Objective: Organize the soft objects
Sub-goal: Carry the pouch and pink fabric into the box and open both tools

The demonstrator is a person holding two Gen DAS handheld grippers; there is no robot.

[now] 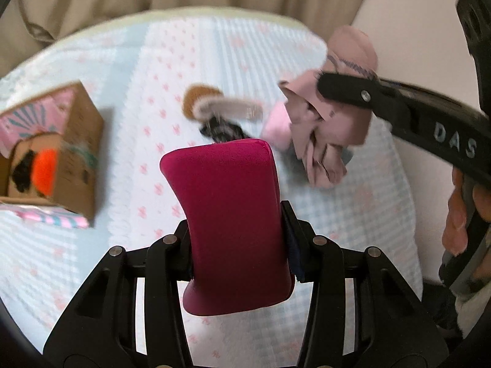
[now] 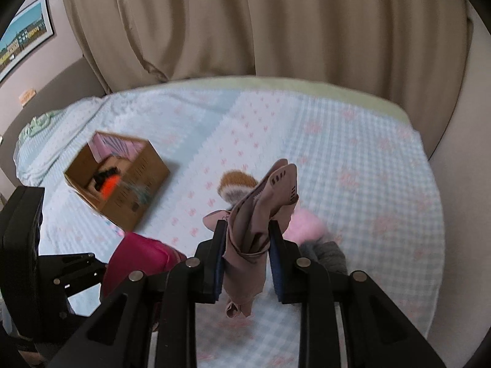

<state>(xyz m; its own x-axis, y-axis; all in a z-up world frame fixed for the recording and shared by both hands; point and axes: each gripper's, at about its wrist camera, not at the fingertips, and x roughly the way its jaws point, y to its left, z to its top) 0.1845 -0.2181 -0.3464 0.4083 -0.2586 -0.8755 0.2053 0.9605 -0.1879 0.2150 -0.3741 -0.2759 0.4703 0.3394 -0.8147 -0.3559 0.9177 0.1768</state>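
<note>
Closest to us, our left gripper [image 1: 236, 230] is clamped on a magenta cushion-like pad [image 1: 228, 224], which stands up between the jaws and bulges above and below them, clear of the bedspread [image 1: 159, 61]. In the right wrist view our right gripper [image 2: 247, 245] is clenched on a dusty-pink cloth [image 2: 260, 202]; the fabric is bunched between the two blue-padded fingers [image 2: 218, 268], part of it rising above the tips and a tail hanging beneath them. Off to the right of the left gripper, the same cloth [image 1: 325, 116] dangles from the right gripper's black finger, with the person's hand [image 1: 460, 211] on the handle at the frame's edge. Just beyond the right gripper's tips, on the bedspread, lie a pale pink fluffy item [image 2: 305, 225] and a grey fuzzy one [image 2: 328, 254], touching each other. A little farther ahead lies a brown-and-white plush piece [image 2: 236, 184], with a dark striped item [image 1: 221, 128] beside it, too blurred to name. Ahead and to the left of both grippers sits an open cardboard box [image 2: 129, 184], well apart from the loose pile, with an orange soft thing [image 2: 109, 185] and something black [image 2: 102, 176] inside. Beyond the bed hangs a beige curtain [image 2: 245, 24], and a framed picture [image 2: 24, 33] is on the wall at far left.
</note>
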